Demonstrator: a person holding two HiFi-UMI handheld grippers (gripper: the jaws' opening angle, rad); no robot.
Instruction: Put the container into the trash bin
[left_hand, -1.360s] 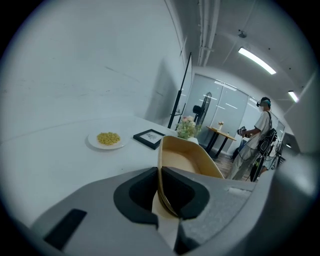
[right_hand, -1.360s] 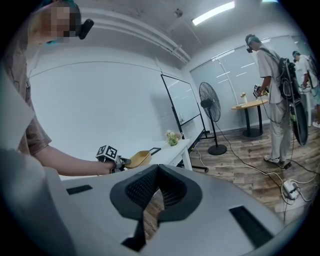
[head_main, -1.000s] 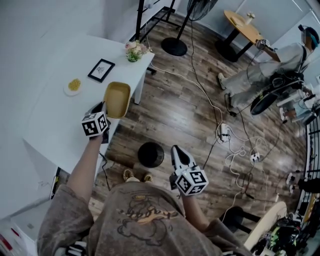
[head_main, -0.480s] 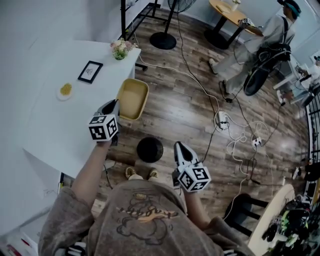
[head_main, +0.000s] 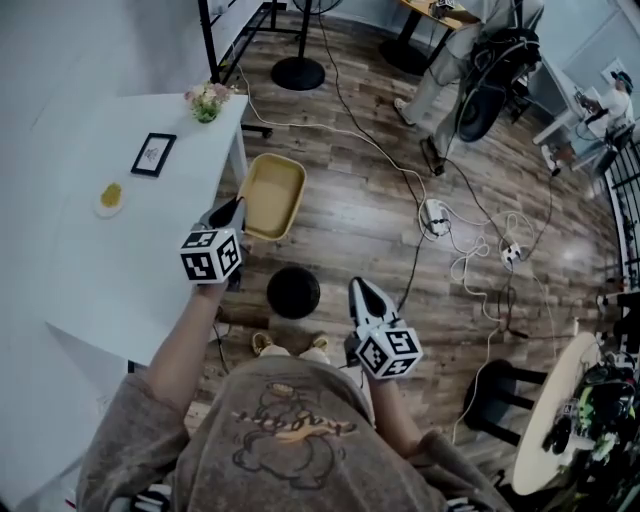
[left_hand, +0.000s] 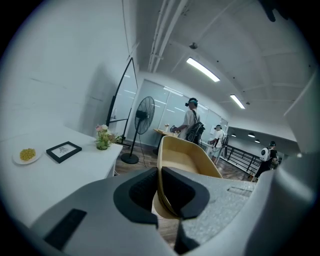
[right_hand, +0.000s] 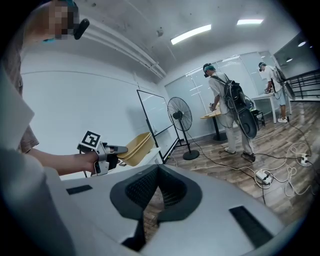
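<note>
Over the wooden floor (head_main: 370, 230), clear of the white table (head_main: 90, 260) now, the tan container (head_main: 272, 195) has swung out in the left gripper (head_main: 232, 210), pinched by its rim, just beyond the black trash bin (head_main: 293, 292), nearly ready to drop; the right gripper (head_main: 360, 290) hangs closed, empty.

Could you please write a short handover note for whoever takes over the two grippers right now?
Left gripper: shut on the near rim of the yellow container.
Right gripper: shut, empty, held to the right of the bin in the head view.
Things: the container hangs in the air just off the edge of the white table. The black trash bin stands on the wood floor by the person's feet.
Done: container picked up, clear of the table.
Left: bring it over the bin, open the jaws, drop it in.
</note>
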